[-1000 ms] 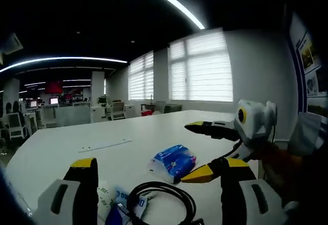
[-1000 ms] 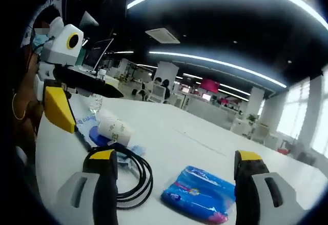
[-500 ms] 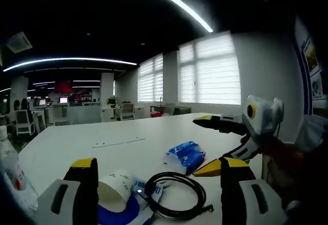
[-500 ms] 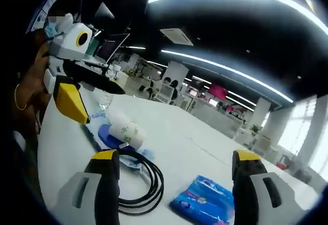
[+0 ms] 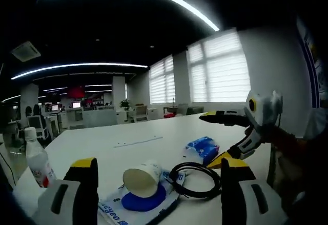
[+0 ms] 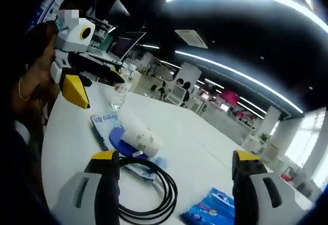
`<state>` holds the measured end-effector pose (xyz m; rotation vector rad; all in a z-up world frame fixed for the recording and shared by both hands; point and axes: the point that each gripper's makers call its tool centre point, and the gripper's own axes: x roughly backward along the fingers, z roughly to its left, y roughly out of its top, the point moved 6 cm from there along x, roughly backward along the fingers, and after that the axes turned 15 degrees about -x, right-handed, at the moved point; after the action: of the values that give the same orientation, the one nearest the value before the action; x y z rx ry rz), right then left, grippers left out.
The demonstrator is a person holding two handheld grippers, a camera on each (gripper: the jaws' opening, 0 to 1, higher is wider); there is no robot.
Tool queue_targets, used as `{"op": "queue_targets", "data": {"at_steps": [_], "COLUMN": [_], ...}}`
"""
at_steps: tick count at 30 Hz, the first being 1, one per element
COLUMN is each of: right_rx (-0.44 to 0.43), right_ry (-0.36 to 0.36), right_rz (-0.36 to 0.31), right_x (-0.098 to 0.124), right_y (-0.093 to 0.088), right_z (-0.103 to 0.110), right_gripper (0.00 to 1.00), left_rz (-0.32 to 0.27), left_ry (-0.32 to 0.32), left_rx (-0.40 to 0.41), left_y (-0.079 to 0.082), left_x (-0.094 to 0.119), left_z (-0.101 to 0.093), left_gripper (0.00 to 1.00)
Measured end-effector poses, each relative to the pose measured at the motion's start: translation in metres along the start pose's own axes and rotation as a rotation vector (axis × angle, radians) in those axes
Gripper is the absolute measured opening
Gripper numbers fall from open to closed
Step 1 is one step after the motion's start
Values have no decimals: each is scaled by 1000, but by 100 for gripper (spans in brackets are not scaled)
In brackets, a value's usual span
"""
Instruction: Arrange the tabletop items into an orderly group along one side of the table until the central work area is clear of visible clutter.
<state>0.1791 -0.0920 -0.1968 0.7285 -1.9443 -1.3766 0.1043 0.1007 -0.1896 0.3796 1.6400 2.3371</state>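
Both grippers are hovering with jaws spread wide, holding nothing. The paper cup (image 5: 143,178) is lying tipped, seemingly on a blue pouch (image 5: 137,205), between the left gripper (image 5: 156,176) jaws; black cable (image 6: 148,194) and tissue pack (image 6: 211,210) are lying between the right gripper (image 6: 171,169) jaws on the white surface (image 5: 92,145).

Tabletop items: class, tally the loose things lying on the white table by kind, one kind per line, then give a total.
Paper cup: 1
Plastic bottle: 1
Coiled black cable: 1
Blue tissue pack: 1
Blue-and-white flat packet under the cup: 1
Total: 5
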Motion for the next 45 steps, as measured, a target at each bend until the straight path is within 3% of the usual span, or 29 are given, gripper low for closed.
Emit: {"op": "queue_targets", "data": {"at_steps": [3,11,23,28,31,35,39,45], "right_rx": [14,92,196,216,289,458,473,519], "right_ry": [22,42,59,74,91,93,111,113], "right_rz": [-11,10,32,32,57,62,90,110], "right_x": [-3,-13,-26,-32,-38,-43,-52,-60], "right_y": [5,8,12,14,13,21,20,16], "right_z": [4,15,27,31,35,46,52,53], "right_gripper": [89,88,89,89,89,86,88,88], "left_rz": [36,7,38,65,79,102,130,101], "left_ry": [22,16,36,69,72,102,108,76], "left_rx": [-28,-24,-62,-62,-65,-66,-53,-34], "left_y": [-5,0,-5,-15,-20,-32,-40,-37], "left_x": [7,25,47,59,64,73,80,89], "left_z": [7,16,27,36,38,46,50,47], "left_gripper": [100,99,99,99,99,99,99,98]}}
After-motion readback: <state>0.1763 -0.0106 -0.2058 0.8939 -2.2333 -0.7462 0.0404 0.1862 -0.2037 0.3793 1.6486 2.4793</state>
